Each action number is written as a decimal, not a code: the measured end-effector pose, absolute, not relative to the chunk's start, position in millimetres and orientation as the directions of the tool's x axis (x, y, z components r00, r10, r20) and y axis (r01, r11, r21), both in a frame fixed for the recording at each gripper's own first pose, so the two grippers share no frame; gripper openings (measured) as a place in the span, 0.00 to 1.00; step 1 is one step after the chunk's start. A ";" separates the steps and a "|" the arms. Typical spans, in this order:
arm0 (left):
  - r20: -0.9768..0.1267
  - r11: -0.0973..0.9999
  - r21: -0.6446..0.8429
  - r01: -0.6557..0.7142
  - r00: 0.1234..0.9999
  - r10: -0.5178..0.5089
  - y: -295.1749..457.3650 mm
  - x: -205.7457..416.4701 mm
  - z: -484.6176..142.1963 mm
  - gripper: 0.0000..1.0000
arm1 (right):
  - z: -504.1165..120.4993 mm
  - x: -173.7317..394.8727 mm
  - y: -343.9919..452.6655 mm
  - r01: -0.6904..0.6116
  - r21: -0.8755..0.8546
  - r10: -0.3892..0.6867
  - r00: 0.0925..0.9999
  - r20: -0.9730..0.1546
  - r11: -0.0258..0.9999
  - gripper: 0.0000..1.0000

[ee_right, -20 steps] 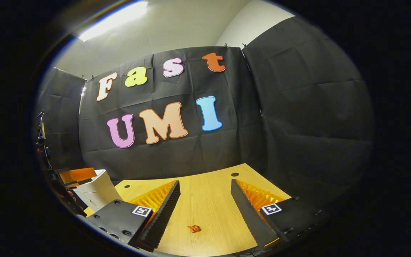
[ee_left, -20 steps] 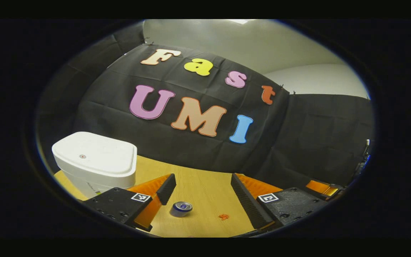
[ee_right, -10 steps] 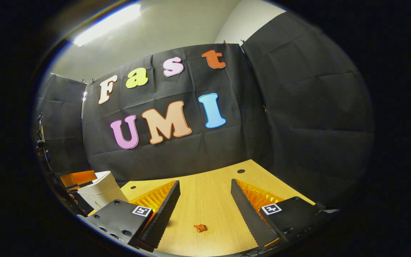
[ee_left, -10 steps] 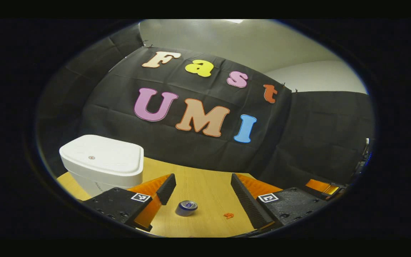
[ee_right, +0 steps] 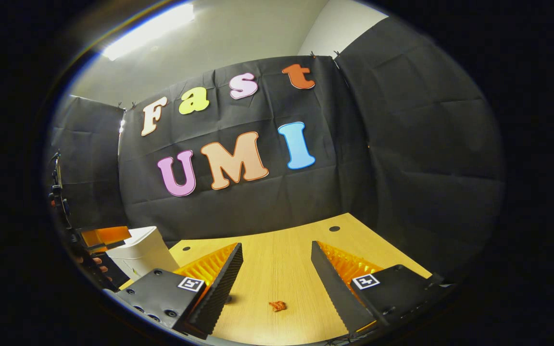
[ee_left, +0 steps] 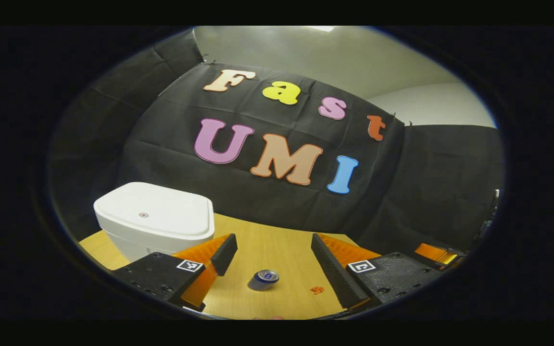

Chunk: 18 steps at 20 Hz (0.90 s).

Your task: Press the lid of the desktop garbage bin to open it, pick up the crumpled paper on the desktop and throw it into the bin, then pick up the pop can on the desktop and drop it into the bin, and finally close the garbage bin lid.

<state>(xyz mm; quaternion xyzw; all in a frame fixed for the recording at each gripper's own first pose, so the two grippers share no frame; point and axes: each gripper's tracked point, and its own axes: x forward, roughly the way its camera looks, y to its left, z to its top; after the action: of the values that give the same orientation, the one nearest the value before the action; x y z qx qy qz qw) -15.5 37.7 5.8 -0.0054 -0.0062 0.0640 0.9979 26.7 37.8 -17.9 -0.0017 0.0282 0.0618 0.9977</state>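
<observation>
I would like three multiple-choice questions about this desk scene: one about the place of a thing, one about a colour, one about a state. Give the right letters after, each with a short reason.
1. In the left gripper view, where is the pop can?
A. on the bin lid
B. on the desk, lying on its side, between that gripper's fingers as seen
C. held by the right gripper

2. What colour is the crumpled paper?
A. orange-red
B. white
C. green

3. What is the state of the garbage bin lid?
A. open
B. removed
C. closed

Answers:
1 B: the can lies on the wooden desk, untouched by the left gripper.
2 A: it shows orange-red on the desk ahead of the right gripper.
3 C: the white lid sits flat on the bin.
</observation>
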 end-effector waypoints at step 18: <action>0.100 0.901 0.162 -0.403 0.915 0.391 134.7 -26.8 51.6 0.14 | -10.7 25.3 53.9 -0.163 -0.010 0.162 0.986 -0.043 0.987 0.95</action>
<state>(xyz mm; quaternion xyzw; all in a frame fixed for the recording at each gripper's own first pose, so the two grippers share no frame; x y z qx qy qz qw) -26.8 134.7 51.6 0.0898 -0.0324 0.2036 0.9744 25.3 53.9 -10.7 -0.0069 0.0211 0.0814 0.9964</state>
